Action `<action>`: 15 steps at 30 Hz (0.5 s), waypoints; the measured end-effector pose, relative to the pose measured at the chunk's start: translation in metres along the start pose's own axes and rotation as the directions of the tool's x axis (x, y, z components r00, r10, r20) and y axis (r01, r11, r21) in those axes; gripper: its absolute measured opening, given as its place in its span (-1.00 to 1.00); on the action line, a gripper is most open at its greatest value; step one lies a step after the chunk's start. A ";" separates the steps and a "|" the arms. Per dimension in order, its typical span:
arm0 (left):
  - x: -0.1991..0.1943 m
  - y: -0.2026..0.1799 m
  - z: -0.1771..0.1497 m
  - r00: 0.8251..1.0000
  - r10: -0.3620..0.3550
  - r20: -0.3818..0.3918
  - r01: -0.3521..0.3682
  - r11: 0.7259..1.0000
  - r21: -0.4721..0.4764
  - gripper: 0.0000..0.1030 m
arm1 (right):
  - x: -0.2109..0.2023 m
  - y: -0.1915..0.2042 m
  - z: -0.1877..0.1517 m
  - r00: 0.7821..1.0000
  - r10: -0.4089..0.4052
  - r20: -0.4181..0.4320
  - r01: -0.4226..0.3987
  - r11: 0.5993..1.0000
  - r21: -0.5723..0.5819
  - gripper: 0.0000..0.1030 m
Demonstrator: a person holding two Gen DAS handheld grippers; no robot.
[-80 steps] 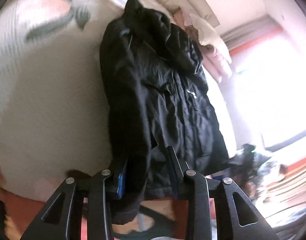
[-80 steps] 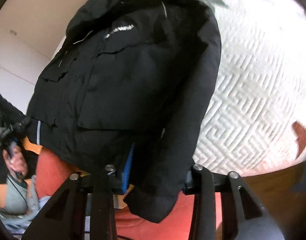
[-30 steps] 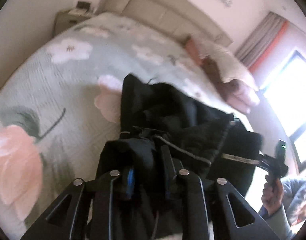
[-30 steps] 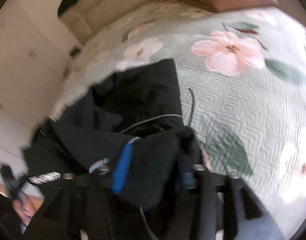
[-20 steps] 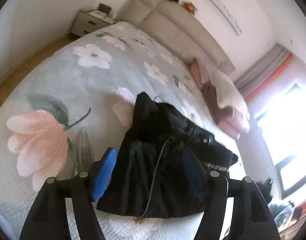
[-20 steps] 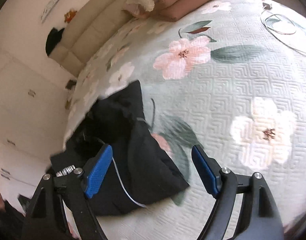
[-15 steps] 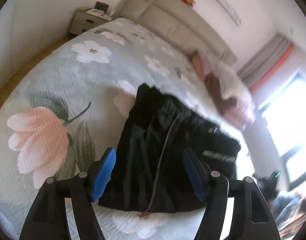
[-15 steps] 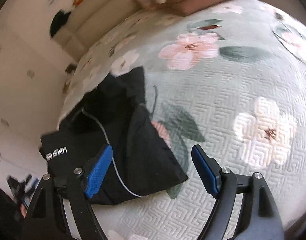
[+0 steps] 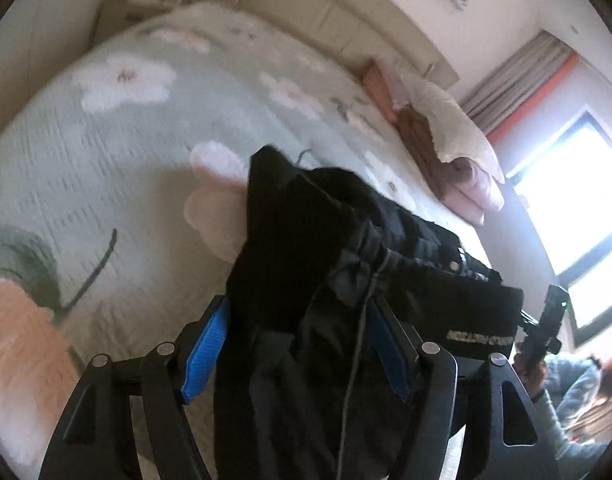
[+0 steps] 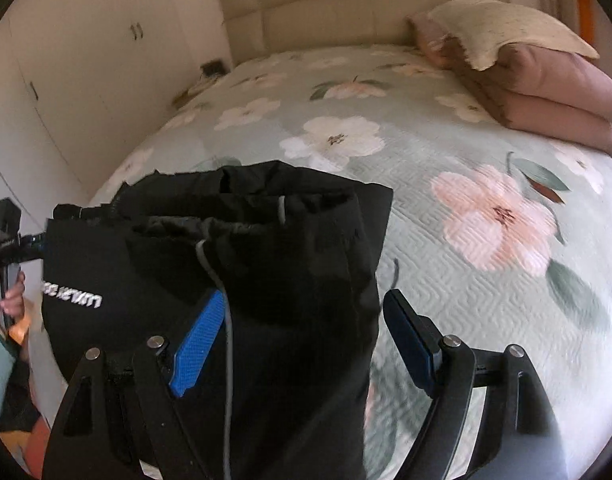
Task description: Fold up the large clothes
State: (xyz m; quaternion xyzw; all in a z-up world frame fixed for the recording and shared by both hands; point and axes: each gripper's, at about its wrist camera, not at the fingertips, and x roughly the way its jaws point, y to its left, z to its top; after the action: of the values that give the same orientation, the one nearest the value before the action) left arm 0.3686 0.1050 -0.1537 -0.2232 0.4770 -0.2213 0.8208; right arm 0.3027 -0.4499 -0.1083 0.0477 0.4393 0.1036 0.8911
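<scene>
On the near edge of the bed, the one with the green flowered quilt, sits a bunched black jacket, well short of the pink pillows stacked up by the headboard. Left gripper has just been opening and now stands wide, with jacket fabric and a grey drawcord lying between the blue pads, nothing clamped as far as I can see. Same deal with the right gripper: just spread wide, cloth bulging up between the fingers, right pad clear of it. Off the bed's side, a person's hand holds some black handheld device.
</scene>
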 end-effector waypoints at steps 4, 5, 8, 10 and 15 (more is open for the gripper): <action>0.014 0.015 0.011 0.996 -0.053 -0.067 0.047 0.994 -0.097 0.38 | 0.020 -0.010 0.016 0.998 -0.001 -0.067 0.001 1.000 -0.005 0.64; 0.021 0.018 0.013 0.993 -0.085 -0.086 0.073 0.989 -0.130 0.38 | 0.027 -0.014 0.019 0.995 0.027 -0.092 -0.027 1.000 0.005 0.65; 0.042 0.019 0.015 0.984 -0.118 -0.135 0.093 0.979 -0.179 0.38 | 0.050 -0.022 0.026 0.983 0.072 -0.167 -0.068 0.997 0.032 0.65; 0.047 0.003 0.015 0.995 -0.028 -0.095 0.019 0.995 -0.094 -0.23 | 0.062 -0.024 0.030 0.972 0.107 -0.211 -0.096 0.993 0.064 0.37; 0.030 -0.026 0.011 0.995 0.095 -0.032 -0.095 0.995 -0.015 -0.85 | 0.042 -0.007 0.032 0.982 -0.015 -0.190 0.017 1.000 0.005 -0.76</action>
State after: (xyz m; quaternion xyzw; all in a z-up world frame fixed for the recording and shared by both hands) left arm 0.3876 0.0687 -0.1542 -0.2035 0.5015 -0.1816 0.8210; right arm 0.3535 -0.4469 -0.1224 0.0370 0.5230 0.0991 0.8458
